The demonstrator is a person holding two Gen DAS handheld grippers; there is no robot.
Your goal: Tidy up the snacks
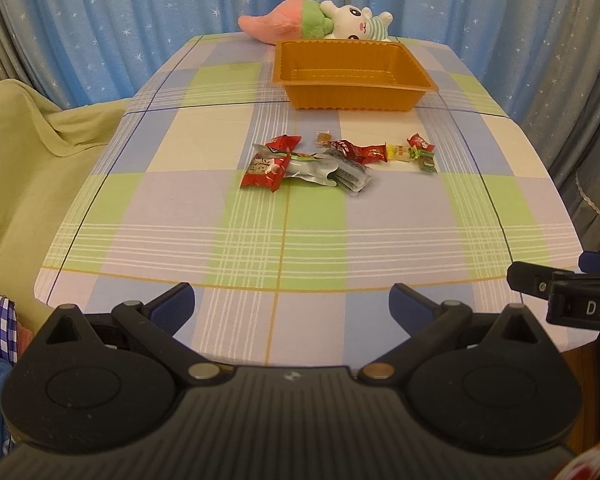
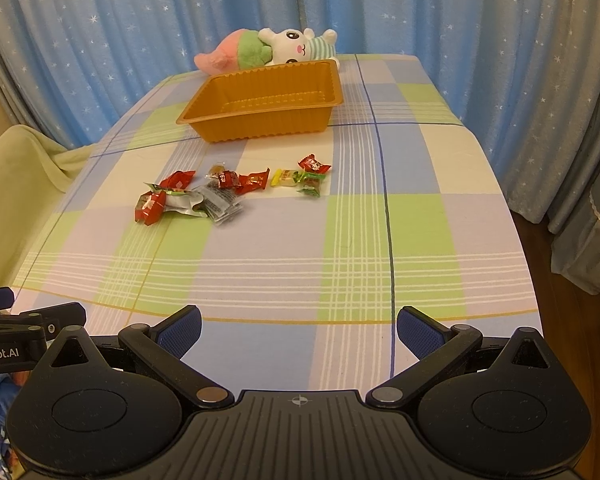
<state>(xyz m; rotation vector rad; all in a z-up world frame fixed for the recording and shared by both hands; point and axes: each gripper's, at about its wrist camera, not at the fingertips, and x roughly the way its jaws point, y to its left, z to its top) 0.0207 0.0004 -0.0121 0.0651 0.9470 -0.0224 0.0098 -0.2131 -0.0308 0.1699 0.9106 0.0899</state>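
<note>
Several wrapped snacks lie mid-table: a red packet (image 1: 265, 170) (image 2: 150, 207), a silver pouch (image 1: 312, 168) (image 2: 184, 202), clear sachets (image 1: 350, 174) (image 2: 220, 206), red candies (image 1: 358, 150) (image 2: 240, 180), a yellow candy (image 1: 398, 152) (image 2: 285, 178) and a green one (image 1: 426, 162) (image 2: 311, 185). Beyond them stands an empty orange tray (image 1: 352, 98) (image 2: 260, 128). My left gripper (image 1: 292, 306) hangs open over the near table edge, far from the snacks. My right gripper (image 2: 299, 330) is open too, beside it, with nothing between its fingers.
A checked cloth covers the table (image 1: 292, 240) (image 2: 292, 248). A plush toy (image 1: 320, 24) (image 2: 268, 50) lies behind the tray at the far edge. Blue starred curtains hang around. A green-draped seat (image 1: 28, 152) (image 2: 16, 184) stands to the left.
</note>
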